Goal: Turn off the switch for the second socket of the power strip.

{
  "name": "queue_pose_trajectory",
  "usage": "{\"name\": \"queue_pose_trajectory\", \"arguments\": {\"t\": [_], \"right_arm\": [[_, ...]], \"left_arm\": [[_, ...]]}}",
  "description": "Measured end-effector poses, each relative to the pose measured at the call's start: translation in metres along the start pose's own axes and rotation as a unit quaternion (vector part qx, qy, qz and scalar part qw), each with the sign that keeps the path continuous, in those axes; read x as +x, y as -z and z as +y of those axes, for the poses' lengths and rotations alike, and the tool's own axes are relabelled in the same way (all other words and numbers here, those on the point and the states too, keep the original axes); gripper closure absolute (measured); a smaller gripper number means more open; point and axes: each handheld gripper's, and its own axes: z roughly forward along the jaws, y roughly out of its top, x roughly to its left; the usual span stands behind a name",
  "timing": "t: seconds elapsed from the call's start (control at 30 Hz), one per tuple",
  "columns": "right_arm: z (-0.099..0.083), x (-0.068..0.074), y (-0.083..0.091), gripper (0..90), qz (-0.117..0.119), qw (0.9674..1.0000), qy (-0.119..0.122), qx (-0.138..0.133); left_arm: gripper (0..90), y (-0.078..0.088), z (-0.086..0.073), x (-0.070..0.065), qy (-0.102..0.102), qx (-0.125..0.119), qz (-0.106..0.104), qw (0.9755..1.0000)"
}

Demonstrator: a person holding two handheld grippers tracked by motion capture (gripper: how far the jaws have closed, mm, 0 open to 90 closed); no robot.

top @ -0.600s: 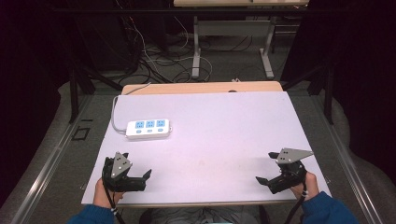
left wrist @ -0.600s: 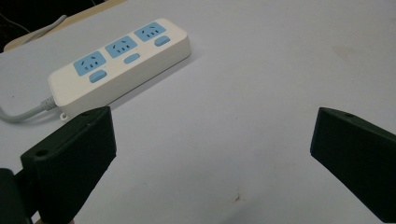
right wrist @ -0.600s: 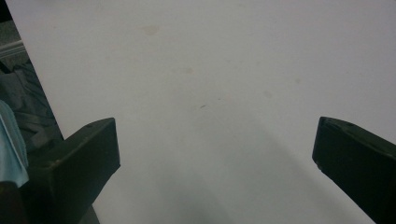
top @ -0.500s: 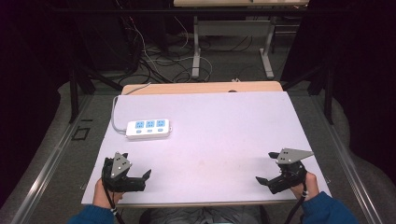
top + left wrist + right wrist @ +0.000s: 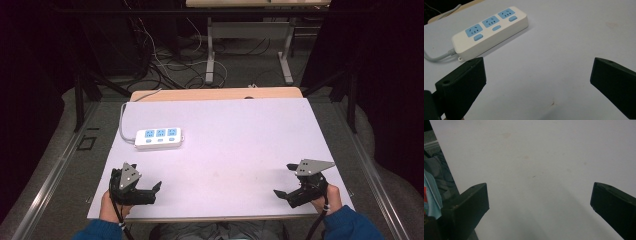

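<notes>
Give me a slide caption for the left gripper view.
Left gripper, jaws wide open, over the white table, with a three-outlet power strip beyond its jaws.

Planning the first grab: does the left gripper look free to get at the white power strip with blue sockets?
Probably yes: the left gripper is open, and bare tabletop lies between it and the white power strip.

a white power strip (image 5: 159, 138) lies flat on the counter's (image 5: 240, 145) pale sheet, at its left side toward the far edge. it has three blue sockets in a row facing up, a blue switch by each. its grey cord (image 5: 123, 117) leaves the left end and curves off to the far-left corner.
</notes>
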Motion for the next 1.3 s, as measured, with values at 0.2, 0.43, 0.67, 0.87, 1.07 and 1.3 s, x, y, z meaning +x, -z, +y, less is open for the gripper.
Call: {"name": "queue_pose_trajectory", "arguments": {"t": [0.2,0.43,0.67,0.87,1.07,1.3], "right_arm": [[-0.001,0.0,0.0,1.4,0.004,1.0,0.005,-0.005],[-0.002,-0.001,0.0,1.5,0.001,1.0,0.007,-0.005],[-0.001,0.0,0.0,1.5,0.001,1.0,0.005,-0.002],[-0.001,0.0,-0.002,1.5,0.002,1.0,0.006,-0.004],[-0.001,0.0,-0.002,1.8,0.0,1.0,0.003,-0.005],[-0.002,0.0,-0.002,1.8,0.006,1.0,0.007,0.003]], "left_arm": [[0.1,-0.001,0.002,0.0,-0.003,0.005,0.011,0.9999],[0.1,0.0,0.003,0.001,0.009,0.017,0.017,0.9997],[0.0,0.003,0.006,0.004,0.015,0.019,0.03,0.9992],[0.0,0.002,0.008,0.012,0.021,0.024,0.034,0.9989],[0.0,-0.002,0.012,0.018,0.028,0.031,0.037,0.9984],[0.0,-0.005,0.018,0.021,0.032,0.041,0.039,0.9979]]}}
